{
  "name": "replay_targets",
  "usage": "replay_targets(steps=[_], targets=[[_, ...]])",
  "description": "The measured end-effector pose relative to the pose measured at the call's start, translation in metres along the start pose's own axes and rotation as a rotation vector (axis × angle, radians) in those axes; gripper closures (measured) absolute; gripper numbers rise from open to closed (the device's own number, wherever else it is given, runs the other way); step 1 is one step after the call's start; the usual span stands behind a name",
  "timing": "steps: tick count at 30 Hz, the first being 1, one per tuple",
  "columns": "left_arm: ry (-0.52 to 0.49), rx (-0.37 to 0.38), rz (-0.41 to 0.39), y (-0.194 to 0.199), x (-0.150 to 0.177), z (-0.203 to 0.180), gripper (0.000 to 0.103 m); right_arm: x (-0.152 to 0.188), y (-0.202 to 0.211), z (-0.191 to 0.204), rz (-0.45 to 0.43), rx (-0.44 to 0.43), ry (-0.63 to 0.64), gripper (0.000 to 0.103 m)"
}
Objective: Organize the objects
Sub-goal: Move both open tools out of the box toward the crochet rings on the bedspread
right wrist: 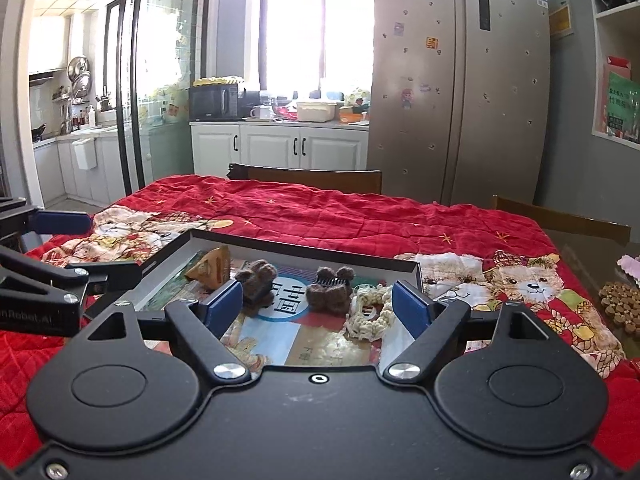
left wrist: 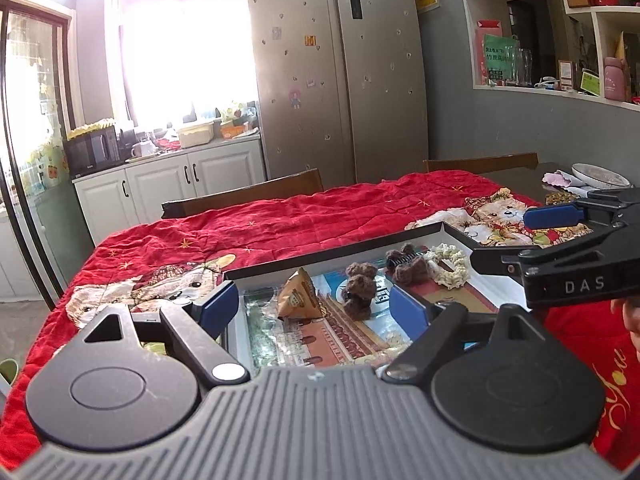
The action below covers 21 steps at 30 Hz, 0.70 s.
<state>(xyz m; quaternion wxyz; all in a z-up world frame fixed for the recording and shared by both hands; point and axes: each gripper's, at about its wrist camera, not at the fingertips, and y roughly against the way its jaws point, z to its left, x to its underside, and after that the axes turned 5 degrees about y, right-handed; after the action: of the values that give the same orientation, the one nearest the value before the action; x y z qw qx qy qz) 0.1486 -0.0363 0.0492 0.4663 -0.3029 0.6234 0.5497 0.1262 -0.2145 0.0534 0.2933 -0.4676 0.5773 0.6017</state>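
The left gripper [left wrist: 316, 304] and the right gripper [right wrist: 318, 306] sit nearest the cameras, side by side just above the near edge of the shallow box [left wrist: 452, 229]. Both have their blue fingers [left wrist: 216, 307] spread wide, and nothing is between them or held.

The box, the landmark here, lies on the red quilted cloth [right wrist: 320, 216] that covers the table. It has a dark rim, white inner walls and a printed picture on its floor. All 4 small things lie inside it. At the right end of the box is a cream crocheted ring [right wrist: 370, 312], looped and soft. Left of it is a brown knitted hair clip [right wrist: 330, 288] with a dark comb showing. Further left is a second brown knitted piece [right wrist: 256, 278], lumpy like a small bear. At the left end of the box a tan triangular packet [right wrist: 212, 266] leans on one edge.

The risk I judge greatest: the fuzzy pieces lie near each other, so a wide grab could catch 2 at once. Yarn may also snag on a finger, and a low approach could nudge the light box across the cloth.
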Motion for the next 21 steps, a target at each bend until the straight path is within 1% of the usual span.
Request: replay_targets(steps=[6,11,21], targets=[[-0.009,0.0,-0.01,0.016,0.003,0.002,0.012,0.001,0.018,0.004,-0.002,-0.021,0.006,0.019],[0.0,0.021,-0.007,0.029,0.004,0.005,0.012,0.004,0.033,0.01,-0.002,-0.042,0.02,0.018],[0.001,0.026,-0.021,0.05,0.009,0.008,0.011,0.005,0.063,0.025,-0.033,-0.068,0.065,0.015]])
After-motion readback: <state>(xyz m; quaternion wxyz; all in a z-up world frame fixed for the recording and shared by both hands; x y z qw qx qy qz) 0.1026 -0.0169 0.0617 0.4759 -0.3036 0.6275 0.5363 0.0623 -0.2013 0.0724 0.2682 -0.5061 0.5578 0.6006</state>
